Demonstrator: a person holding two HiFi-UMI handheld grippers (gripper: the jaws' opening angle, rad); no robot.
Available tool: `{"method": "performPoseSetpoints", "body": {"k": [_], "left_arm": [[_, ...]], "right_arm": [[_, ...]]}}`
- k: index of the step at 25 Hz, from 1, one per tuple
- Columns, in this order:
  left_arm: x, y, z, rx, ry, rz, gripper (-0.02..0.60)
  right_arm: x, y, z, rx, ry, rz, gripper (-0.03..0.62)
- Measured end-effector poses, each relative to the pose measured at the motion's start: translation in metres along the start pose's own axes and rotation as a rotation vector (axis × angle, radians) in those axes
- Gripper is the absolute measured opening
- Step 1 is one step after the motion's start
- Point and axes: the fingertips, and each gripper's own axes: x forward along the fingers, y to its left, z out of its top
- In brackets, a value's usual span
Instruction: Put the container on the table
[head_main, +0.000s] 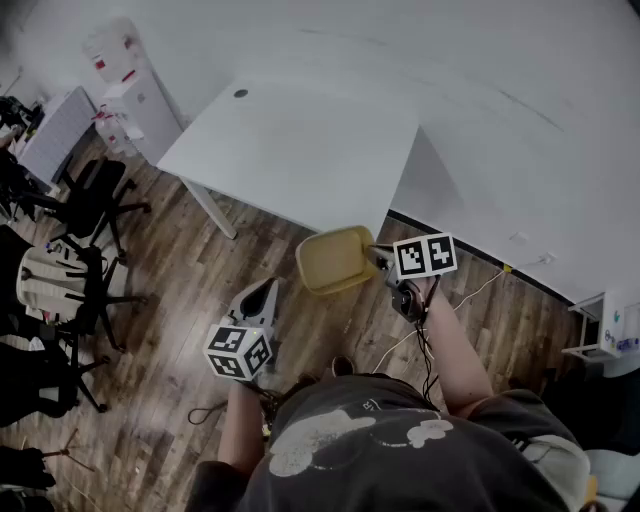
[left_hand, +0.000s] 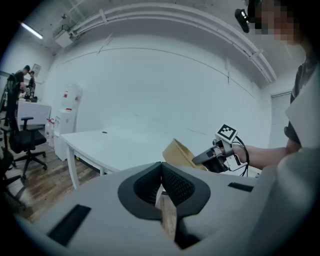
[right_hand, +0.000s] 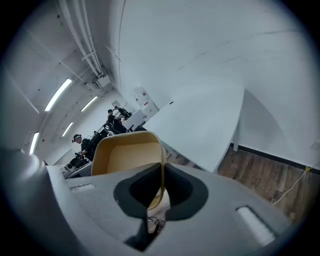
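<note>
while my right claw (head_main: 380, 262) pinches the wall of the yellow container (head_main: 335, 258), it hangs over the wooden floor (head_main: 180, 270) beside the white table (head_main: 290, 150). my left claw (head_main: 266, 288) is closed, empty.

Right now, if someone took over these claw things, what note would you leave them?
Right claw: shut on the yellow container's wall, holding it in the air over the wood floor, short of the white table.
Left claw: shut, empty.
Done: container is gripped and off the ground.
Left: carry it over the table, set it down, let go.
</note>
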Motion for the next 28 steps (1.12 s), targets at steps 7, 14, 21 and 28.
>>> {"method": "performPoseSetpoints", "body": {"k": [7, 14, 21, 28], "left_arm": [[-0.012, 0.005, -0.001, 0.006, -0.001, -0.013, 0.011], [-0.029, 0.016, -0.006, 0.002, -0.009, -0.021, 0.011], [-0.042, 0.033, -0.008, -0.012, -0.017, -0.02, 0.011], [-0.068, 0.067, -0.016, -0.046, -0.022, -0.011, 0.011]], "right_arm": [[0.003, 0.013, -0.007, 0.001, -0.008, -0.012, 0.012], [0.008, 0.037, -0.018, -0.004, -0.007, 0.001, 0.011], [0.015, 0.051, -0.02, 0.005, -0.015, -0.017, 0.011], [0.036, 0.069, -0.03, 0.026, -0.027, -0.049, 0.012]]}}
